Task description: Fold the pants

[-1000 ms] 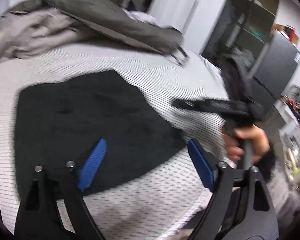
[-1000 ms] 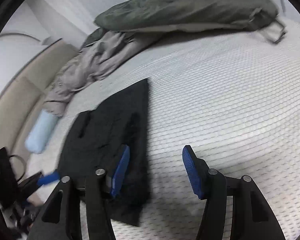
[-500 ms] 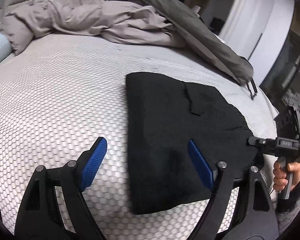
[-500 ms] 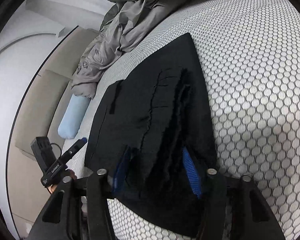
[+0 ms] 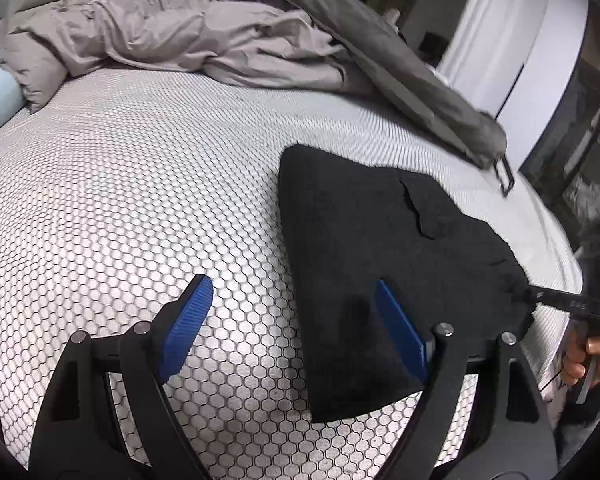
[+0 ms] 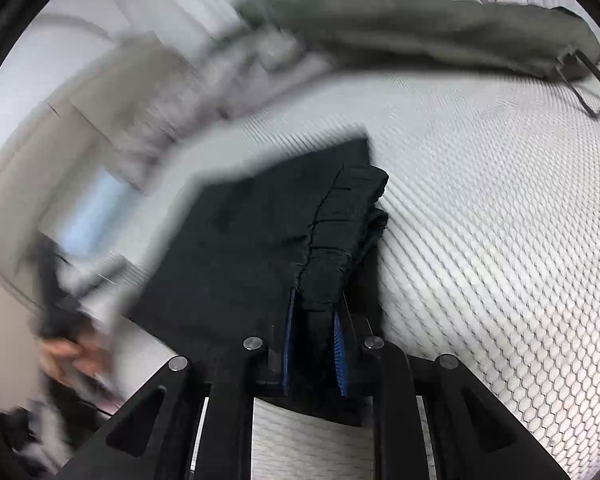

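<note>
In the left view, the left gripper (image 5: 288,328) is held with fingers spread wide above the mattress (image 5: 140,200); the folded black pants (image 5: 380,248) are seen right of centre, one pad over their edge. In the right view, the right gripper (image 6: 312,344) is seen closing, the pants' (image 6: 260,248) bunched edge pinched between its pads, at lower centre.

Folded pants (image 5: 388,256) lie on a mattress (image 5: 140,200), toward its right side in the left wrist view. Behind them, crumpled bedding (image 5: 172,40) and what appears to be a long bag (image 5: 400,76) rest along the far edge.
</note>
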Motion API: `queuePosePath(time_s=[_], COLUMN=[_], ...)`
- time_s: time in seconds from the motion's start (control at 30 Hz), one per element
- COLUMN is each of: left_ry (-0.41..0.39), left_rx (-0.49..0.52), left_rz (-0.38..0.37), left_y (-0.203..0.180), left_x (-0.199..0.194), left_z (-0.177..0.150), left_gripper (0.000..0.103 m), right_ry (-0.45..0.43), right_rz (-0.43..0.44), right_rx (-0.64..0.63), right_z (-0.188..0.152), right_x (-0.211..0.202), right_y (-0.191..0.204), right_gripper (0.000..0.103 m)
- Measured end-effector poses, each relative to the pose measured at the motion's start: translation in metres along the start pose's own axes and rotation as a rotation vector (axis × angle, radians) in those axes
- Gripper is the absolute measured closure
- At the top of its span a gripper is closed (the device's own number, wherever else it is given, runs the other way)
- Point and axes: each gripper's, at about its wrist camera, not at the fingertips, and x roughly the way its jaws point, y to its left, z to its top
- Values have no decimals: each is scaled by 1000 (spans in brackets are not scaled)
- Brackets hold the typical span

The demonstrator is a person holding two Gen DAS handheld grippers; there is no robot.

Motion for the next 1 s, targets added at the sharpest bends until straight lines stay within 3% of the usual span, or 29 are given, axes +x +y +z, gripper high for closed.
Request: queuePosePath(time_s=[0.07,0.1,0.17,0.2,0.27,0.37,0.47,0.57,0.63,0.73,0.77,0.83,0.93,1.0], left_ry=[29,45,78,95,149,169,179,79,-7,-76,-74,-33,99,119], left_rx=[3,-3,-4,-3,-12,4,34,52,92,161,196,279,395,467], left_rz=[0,-20,-56,-69,-110,-122,-126,-53,-35,-95,-142,-200,-179,-154], left_y=[-5,-6,-9,-10,-8,-9,-12,-16,-25,-52,-64,-85,-104,-108], left_x=[12,17,26,30,40,37,25,4,-9,-12,-5,13,44,50], left_z=[0,-1,-5,-6,-13,-19,-26,-20,-17,-14,-15,-19,-37,-46], left_gripper=[21,21,26,41,61,71,71,69,63,41,33,32,33,33], right_ry=[65,53,-15,-50,-75,-52,-58,-98,-131,-143,-135,-102,-35,20], right_rz=[-9,0,-4,-15,-15,-31,-49,-62,-42,-7,1,12,23,-46], right_rx=[34,42,37,33,55,88,39,-16,-61,-166,-199,-264,-321,-389], right_z=[-2,0,4,5,7,7,8,15,12,9,8,7,1,-7], right_x=[16,13,-5,-12,-14,-7,-10,-13,-20,-16,-10,12,44,71], right_y=[-8,-9,-9,-9,-15,-23,-19,-5,11,50,63,90,110,116], right_gripper=[80,77,60,58,57,57,58,57,58,58,58,58,58,58])
